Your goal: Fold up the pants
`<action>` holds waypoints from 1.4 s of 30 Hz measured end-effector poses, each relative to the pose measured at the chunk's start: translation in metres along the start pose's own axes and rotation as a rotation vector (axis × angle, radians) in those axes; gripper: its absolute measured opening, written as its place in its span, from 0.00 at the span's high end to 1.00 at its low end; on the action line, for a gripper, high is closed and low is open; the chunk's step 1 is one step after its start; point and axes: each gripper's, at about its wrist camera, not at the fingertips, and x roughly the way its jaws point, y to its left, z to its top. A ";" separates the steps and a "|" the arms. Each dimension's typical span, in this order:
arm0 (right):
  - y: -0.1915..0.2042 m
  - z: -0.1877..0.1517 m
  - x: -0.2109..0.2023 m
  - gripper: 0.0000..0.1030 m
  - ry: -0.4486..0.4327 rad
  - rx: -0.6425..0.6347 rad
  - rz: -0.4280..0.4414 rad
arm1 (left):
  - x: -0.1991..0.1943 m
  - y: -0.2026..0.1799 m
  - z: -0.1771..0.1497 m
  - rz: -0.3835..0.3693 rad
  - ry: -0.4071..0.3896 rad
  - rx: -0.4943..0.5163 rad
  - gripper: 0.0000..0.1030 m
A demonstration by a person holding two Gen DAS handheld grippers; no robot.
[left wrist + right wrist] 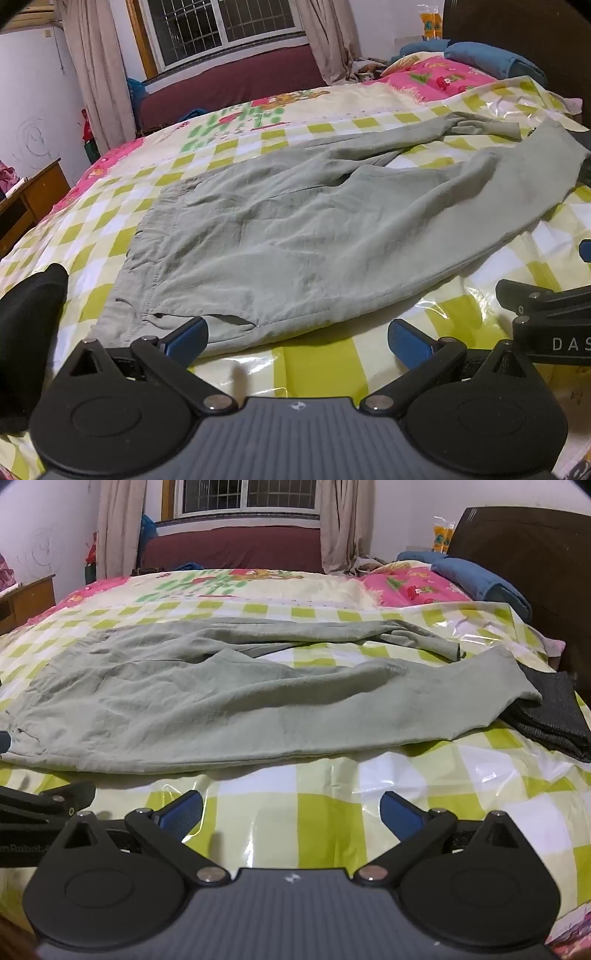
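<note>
Pants (295, 229), grey-green, lay spread across the middle of the frame on the checked bed cover (325, 812); left claw (295, 341) and right claw (291, 814) gaped released, holding nothing.

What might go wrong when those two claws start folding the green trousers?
The pale green cotton pants lie on a glossy checked plastic sheet; a pinch might catch the sheet too. One leg end overlaps a dark grey folded cloth, which may drag along. The legs are splayed, so the fold may come out uneven.
</note>
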 end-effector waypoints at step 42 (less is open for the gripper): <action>0.007 -0.002 0.000 0.06 0.005 -0.012 0.034 | -0.001 -0.003 0.001 0.027 0.003 0.007 0.00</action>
